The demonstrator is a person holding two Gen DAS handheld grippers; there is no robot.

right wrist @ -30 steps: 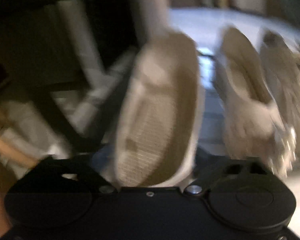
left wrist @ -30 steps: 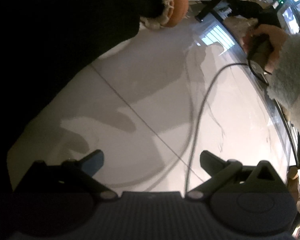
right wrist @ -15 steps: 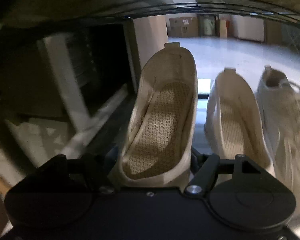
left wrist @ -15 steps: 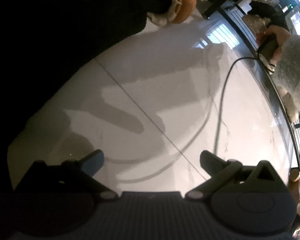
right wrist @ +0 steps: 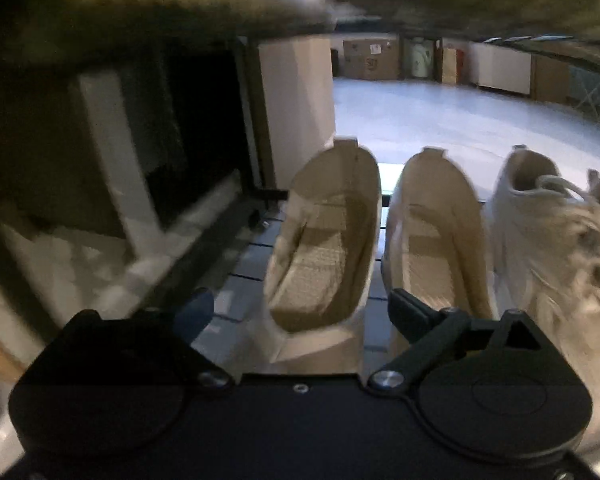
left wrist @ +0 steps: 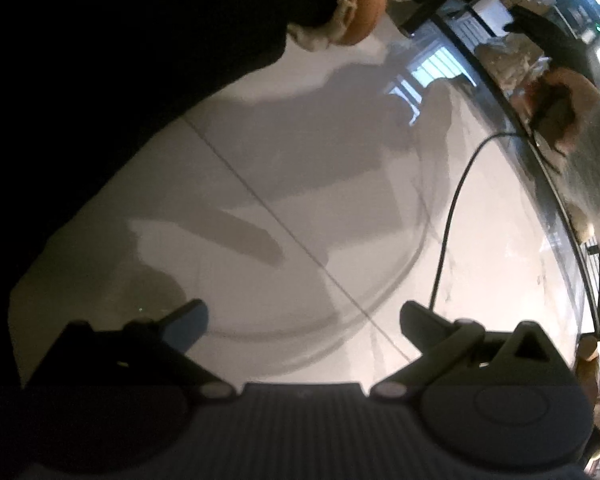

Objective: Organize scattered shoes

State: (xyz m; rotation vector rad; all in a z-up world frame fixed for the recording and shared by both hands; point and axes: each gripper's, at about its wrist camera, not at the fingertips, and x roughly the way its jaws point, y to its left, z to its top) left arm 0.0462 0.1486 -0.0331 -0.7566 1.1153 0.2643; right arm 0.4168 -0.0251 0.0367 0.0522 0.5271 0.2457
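Two beige slip-on shoes sit side by side on a slatted rack shelf (right wrist: 244, 268): left slip-on (right wrist: 324, 240), right slip-on (right wrist: 436, 240), with a white lace-up sneaker (right wrist: 548, 240) just beside them. Right gripper (right wrist: 300, 312) jaws just opened wide; the left slip-on lies between them, pads off it. Left gripper (left wrist: 302, 316) spread apart, nothing in it, over pale floor tile (left wrist: 300, 184). Writing on the far cardboard boxes (right wrist: 370, 58) unreadable.
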